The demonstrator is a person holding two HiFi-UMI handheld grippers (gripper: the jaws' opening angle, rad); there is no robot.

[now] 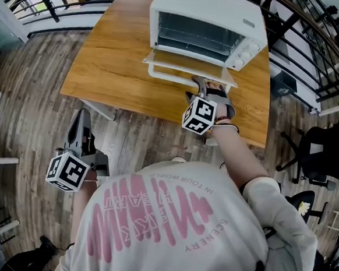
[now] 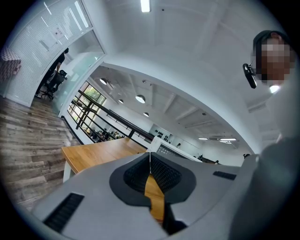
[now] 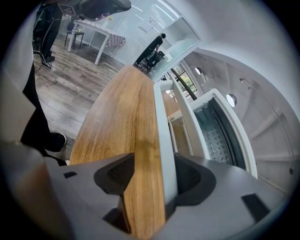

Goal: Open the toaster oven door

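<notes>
The toaster oven is cut off at twelve o'clock in the head view; markings on its knobs are too small to read. The door handle vanishes behind the right gripper at six o'clock in the right gripper view.

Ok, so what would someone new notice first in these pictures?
First, the white metal toaster oven on the wooden table, with its glass-paned door dropped flat open. Next, the right tool at the door's white bar handle, which sits between its parted jaws. The left tool hangs shut off to the side, over the grey plank floor.
</notes>
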